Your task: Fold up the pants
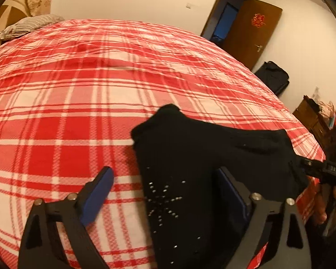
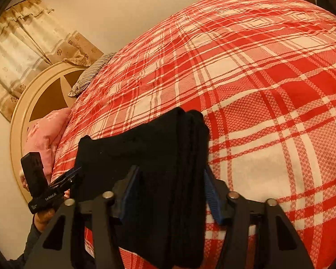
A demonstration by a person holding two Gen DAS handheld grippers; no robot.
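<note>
The black pants, folded into a thick bundle with silver studs, lie on the red plaid bed near its edge. My left gripper is open; the cloth lies between its blue pads. In the right wrist view the pants run between the jaws of my right gripper, which close on the stacked folds. The left gripper shows at the pants' left end in the right wrist view. The right gripper shows at the pants' right end in the left wrist view.
A grey striped pillow and a pink pillow lie by the round headboard. A brown door, a black bag and cluttered furniture stand beyond the bed's right side.
</note>
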